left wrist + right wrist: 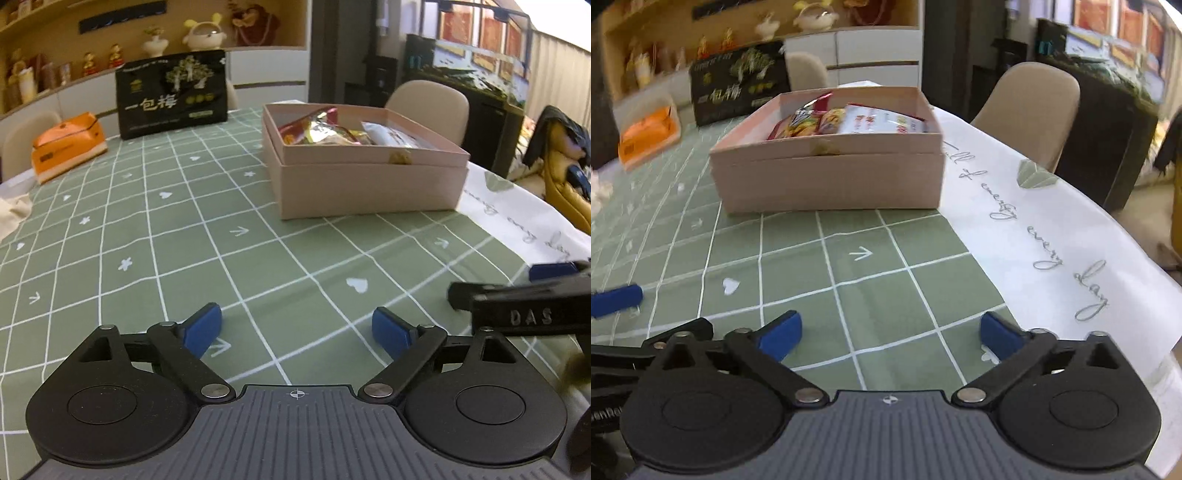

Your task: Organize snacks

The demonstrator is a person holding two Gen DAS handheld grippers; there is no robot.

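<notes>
Pink box point(365, 184) on the tabletop point(184, 251) holds crinkly snack packets point(849, 122), likely light, soft and slippery; best pinched at a sealed edge. Left claw point(297, 330) and right claw point(888, 332): both wide, empty, well short of the box

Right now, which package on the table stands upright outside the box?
The black plum bag: it stands upright, while the orange package lies flat and other snacks sit inside the pink box.

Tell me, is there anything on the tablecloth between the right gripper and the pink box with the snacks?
Nothing visible. Only bare green checked tablecloth lies between the open right gripper and the pink box. The left gripper stays off to the side, not in that path.
</notes>
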